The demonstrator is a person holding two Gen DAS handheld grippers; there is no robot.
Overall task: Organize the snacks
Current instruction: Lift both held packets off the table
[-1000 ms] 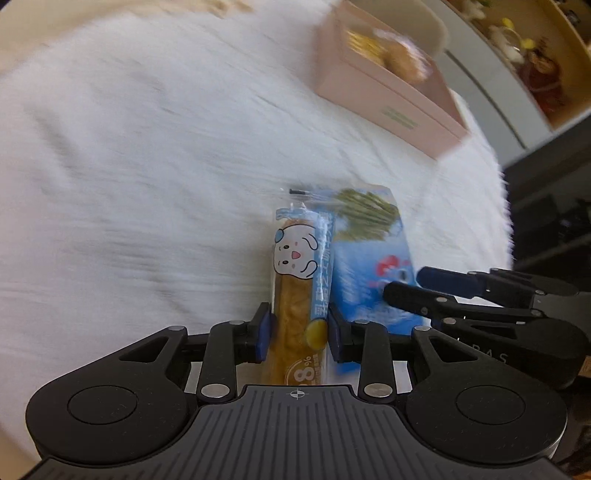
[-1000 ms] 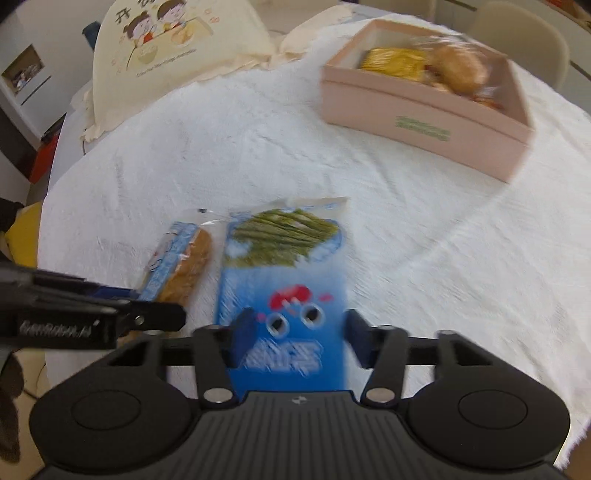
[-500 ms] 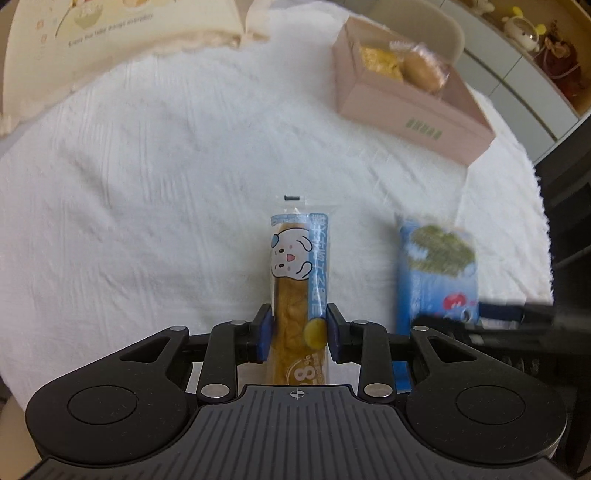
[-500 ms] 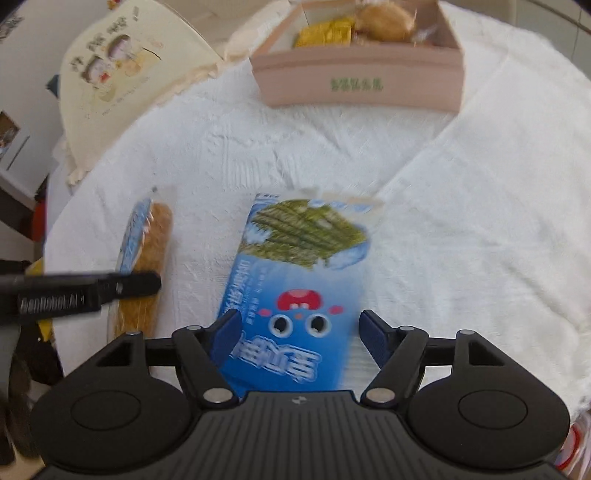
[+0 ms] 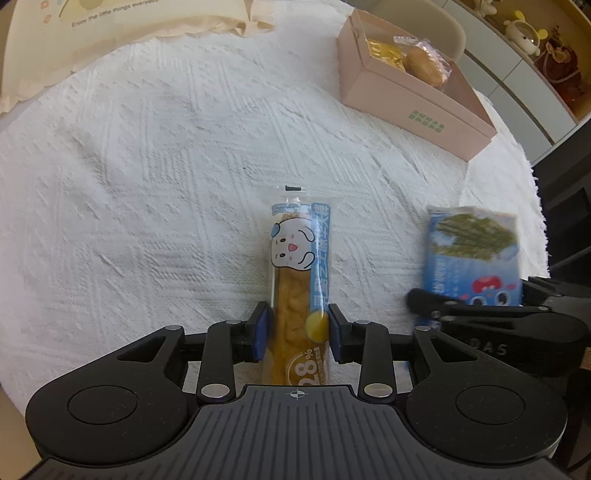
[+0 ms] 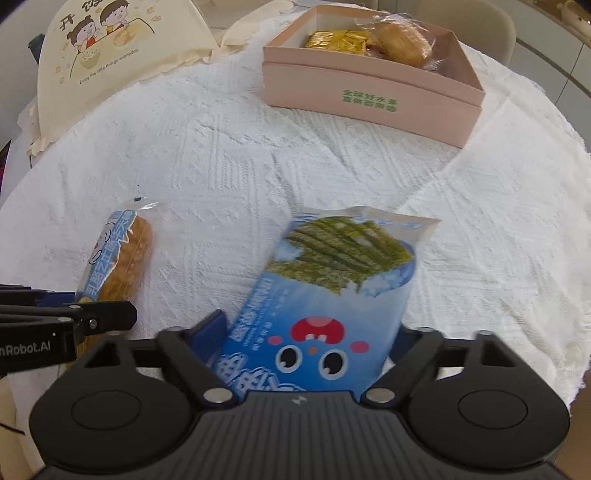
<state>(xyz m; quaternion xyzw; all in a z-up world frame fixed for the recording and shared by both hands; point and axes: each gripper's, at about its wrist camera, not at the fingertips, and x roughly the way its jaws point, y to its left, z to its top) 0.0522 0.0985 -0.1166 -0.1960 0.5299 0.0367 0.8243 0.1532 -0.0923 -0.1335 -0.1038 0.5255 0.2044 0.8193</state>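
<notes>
My left gripper [image 5: 297,332] is shut on a long bread stick packet [image 5: 301,280] with a cartoon dog face, held above the white tablecloth. My right gripper [image 6: 314,345] is shut on a blue seaweed snack bag [image 6: 325,295], which tilts to the right. The bag also shows in the left wrist view [image 5: 472,254], and the bread stick packet in the right wrist view [image 6: 118,258]. A pink box [image 6: 369,88] holding several wrapped snacks stands at the far side of the table; it also shows in the left wrist view [image 5: 410,107].
A cream cloth bag [image 6: 118,48] with a cartoon print lies at the far left. The round table's white cloth [image 5: 147,184] ends close on the right. A chair back [image 6: 476,18] stands behind the box. Shelves with toys [image 5: 535,40] are at far right.
Both grippers have lifted their packets and drawn apart. The seaweed bag has moved right and tilted. The pink box now looks nearer in the right wrist view.
</notes>
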